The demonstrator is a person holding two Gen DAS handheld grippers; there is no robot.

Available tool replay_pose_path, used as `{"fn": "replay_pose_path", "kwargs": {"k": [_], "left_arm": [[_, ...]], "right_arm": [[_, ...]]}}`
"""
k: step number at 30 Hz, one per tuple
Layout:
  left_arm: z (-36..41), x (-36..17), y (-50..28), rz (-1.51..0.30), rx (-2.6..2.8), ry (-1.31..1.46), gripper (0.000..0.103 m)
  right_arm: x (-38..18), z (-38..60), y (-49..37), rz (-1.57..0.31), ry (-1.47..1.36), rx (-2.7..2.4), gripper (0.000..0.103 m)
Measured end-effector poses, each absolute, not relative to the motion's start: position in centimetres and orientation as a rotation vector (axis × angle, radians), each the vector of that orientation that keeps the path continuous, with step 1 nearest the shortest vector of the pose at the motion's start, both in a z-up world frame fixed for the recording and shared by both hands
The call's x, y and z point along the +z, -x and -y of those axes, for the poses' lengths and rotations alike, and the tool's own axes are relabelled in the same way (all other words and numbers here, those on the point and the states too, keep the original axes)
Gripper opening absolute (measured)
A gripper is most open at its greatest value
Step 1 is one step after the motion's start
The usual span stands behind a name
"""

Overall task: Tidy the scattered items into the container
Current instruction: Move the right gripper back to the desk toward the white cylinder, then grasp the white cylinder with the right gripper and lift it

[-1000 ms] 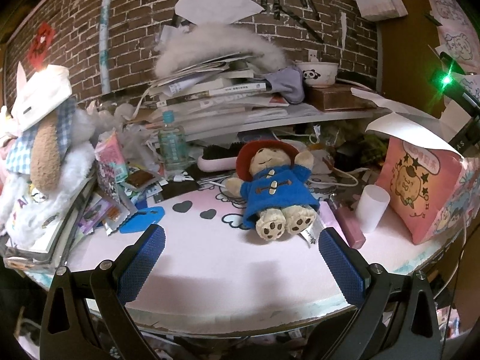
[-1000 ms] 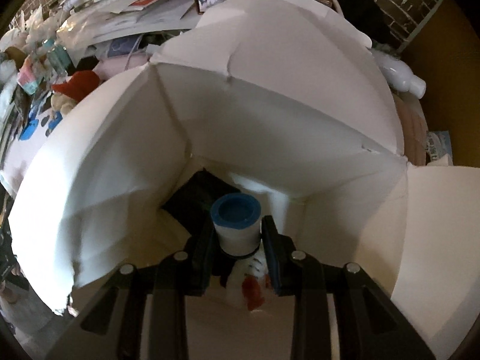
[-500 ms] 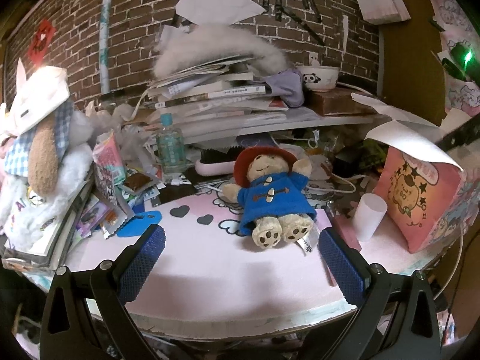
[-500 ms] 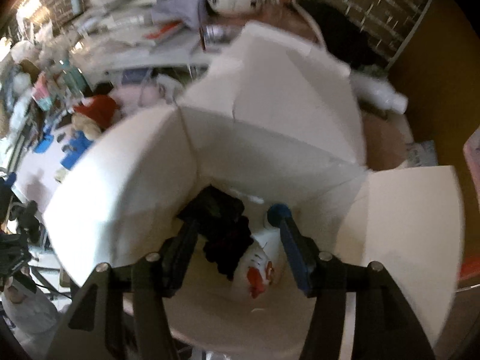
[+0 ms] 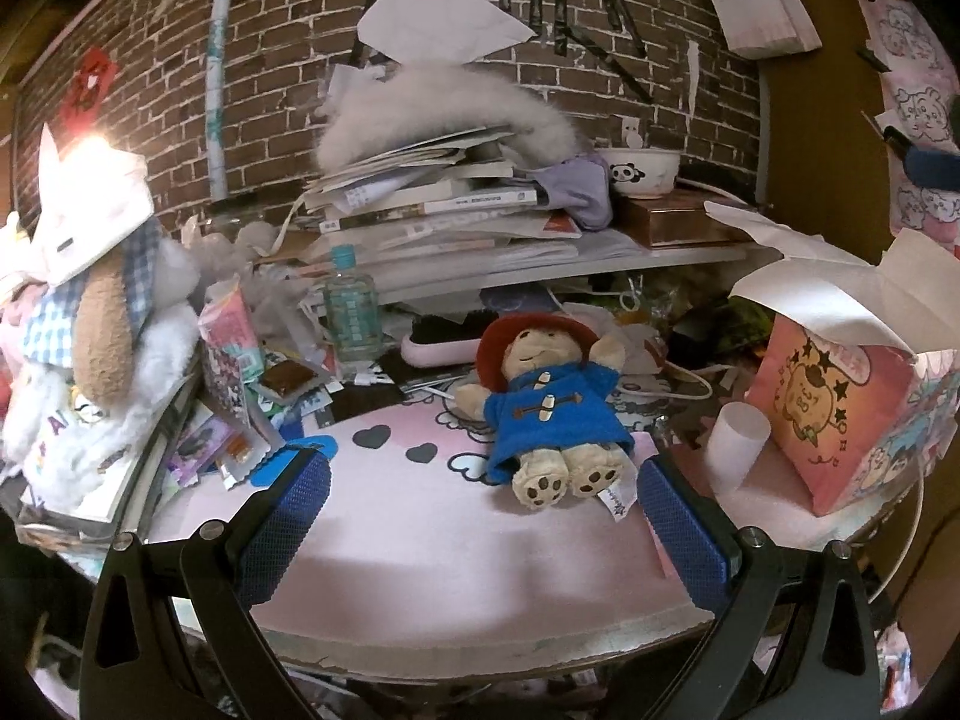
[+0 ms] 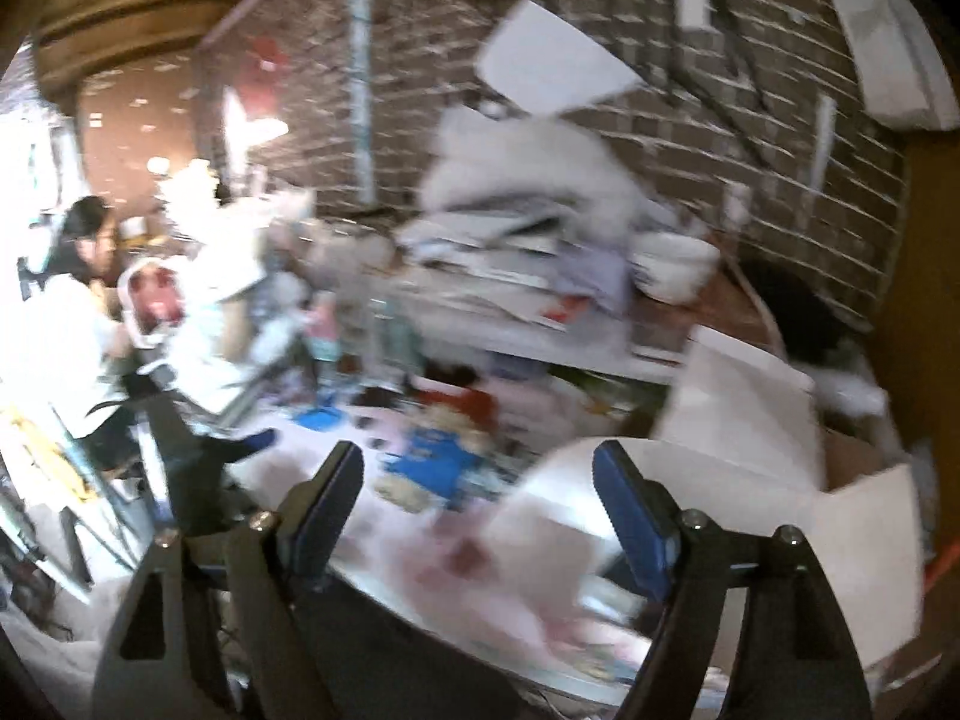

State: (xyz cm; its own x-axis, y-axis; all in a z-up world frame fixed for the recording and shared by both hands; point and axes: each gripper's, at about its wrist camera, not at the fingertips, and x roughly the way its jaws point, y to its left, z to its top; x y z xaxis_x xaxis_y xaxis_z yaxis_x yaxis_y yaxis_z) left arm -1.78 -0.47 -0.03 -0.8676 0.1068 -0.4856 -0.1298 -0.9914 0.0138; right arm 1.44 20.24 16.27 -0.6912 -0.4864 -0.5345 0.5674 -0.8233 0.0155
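Note:
A teddy bear [image 5: 549, 414] in a blue coat and red hat lies on its back on the pink table mat [image 5: 420, 534]. My left gripper [image 5: 480, 510] hangs open just in front of it, nothing between its blue pads. The pink box [image 5: 840, 402] with white flaps stands open at the right, a white cup [image 5: 738, 447] beside it. In the blurred right wrist view my right gripper [image 6: 477, 480] is above the table edge, jaws opening and empty, facing the bear [image 6: 435, 459]. The box's white flaps [image 6: 750, 408] lie to its right.
A pile of books and papers [image 5: 444, 210] fills a shelf at the back by the brick wall. A clear bottle [image 5: 351, 312], packets and a white plush dog [image 5: 90, 312] crowd the left. A panda bowl [image 5: 639, 171] sits on a brown box. A person [image 6: 66, 312] is at far left.
My right gripper let go of the blue-capped bottle inside the box, opened, and rose out, swinging up and left toward the table. The left gripper stayed put.

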Motion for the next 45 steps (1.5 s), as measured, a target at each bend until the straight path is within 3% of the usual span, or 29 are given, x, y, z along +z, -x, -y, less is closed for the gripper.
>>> {"fn": "replay_pose_path", "kwargs": {"k": [13, 21, 27, 35, 45], "left_arm": [[1.5, -0.8, 2.1, -0.077, 2.957, 0.793, 0.103], [2.0, -1.4, 2.1, -0.057, 2.963, 0.820, 0.103], [1.7, -1.9, 2.3, -0.063, 2.948, 0.835, 0.103], [1.5, -2.2, 2.4, -0.060, 2.946, 0.848, 0.102], [1.9, -2.4, 2.5, -0.045, 2.946, 0.849, 0.102]], "right_arm": [[5.2, -16.8, -5.0, -0.010, -0.608, -2.457, 0.083], [-0.5, -17.7, -3.4, 0.115, -0.691, -2.565, 0.083], [-2.5, -18.6, -2.2, 0.195, -0.635, -2.686, 0.083], [-3.5, -18.2, -0.6, 0.152, -0.572, -2.875, 0.083], [-4.0, -16.7, 3.1, 0.035, -0.627, -2.991, 0.066]]}}
